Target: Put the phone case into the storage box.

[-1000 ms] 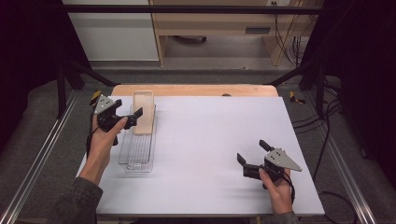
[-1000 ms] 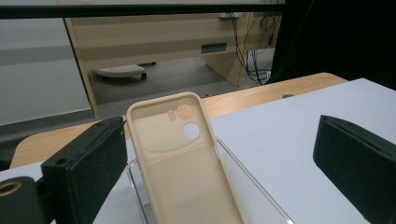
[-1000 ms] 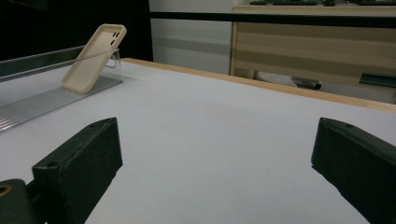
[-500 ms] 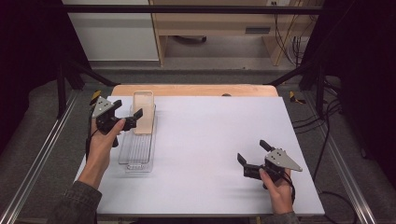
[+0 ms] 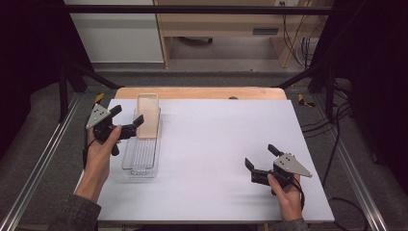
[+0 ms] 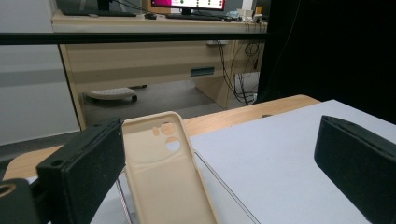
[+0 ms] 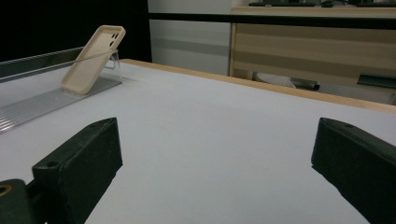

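Phone case [image 5: 147, 115] tilted in clear tray [image 5: 139, 166], left gripper [image 5: 126, 120] beside it, perhaps touching

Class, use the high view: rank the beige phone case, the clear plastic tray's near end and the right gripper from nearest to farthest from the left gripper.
From the left gripper:
1. Beige phone case: just beside its jaws, propped in the tray's far end.
2. Clear plastic tray's near end: toward the person, on the table's left side.
3. Right gripper: across the white table, near its right front corner.
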The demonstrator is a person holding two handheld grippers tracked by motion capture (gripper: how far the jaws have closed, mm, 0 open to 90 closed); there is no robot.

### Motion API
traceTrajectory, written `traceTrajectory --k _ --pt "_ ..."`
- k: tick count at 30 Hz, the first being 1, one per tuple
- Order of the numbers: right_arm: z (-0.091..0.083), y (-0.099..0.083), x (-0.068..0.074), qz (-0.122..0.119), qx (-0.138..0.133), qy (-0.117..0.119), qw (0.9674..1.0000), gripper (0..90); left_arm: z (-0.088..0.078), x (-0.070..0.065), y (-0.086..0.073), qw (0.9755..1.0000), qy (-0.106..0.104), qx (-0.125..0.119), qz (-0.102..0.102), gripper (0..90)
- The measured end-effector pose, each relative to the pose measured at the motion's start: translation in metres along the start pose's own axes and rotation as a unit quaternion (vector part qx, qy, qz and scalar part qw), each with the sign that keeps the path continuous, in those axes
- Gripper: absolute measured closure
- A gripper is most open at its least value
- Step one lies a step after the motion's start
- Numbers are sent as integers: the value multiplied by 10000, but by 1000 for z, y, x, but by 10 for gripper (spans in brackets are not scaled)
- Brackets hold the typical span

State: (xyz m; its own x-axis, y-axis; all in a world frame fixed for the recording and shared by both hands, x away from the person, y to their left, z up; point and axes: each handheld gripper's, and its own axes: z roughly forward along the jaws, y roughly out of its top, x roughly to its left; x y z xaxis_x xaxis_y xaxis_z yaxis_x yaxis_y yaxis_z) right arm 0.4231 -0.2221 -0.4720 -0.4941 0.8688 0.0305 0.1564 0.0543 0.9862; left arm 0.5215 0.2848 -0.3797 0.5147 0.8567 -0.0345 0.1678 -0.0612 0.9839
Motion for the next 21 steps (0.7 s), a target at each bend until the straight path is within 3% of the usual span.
traceTrajectory --k 8,21 --pt "-1 1 -1 15 -37 -28 10000 18 -13 -4 3 9999 -26 -113 66 15" --pt "-2 1 -1 -1 -29 -28 10000 16 -37 -3 2 9994 -37 -334 6 15"
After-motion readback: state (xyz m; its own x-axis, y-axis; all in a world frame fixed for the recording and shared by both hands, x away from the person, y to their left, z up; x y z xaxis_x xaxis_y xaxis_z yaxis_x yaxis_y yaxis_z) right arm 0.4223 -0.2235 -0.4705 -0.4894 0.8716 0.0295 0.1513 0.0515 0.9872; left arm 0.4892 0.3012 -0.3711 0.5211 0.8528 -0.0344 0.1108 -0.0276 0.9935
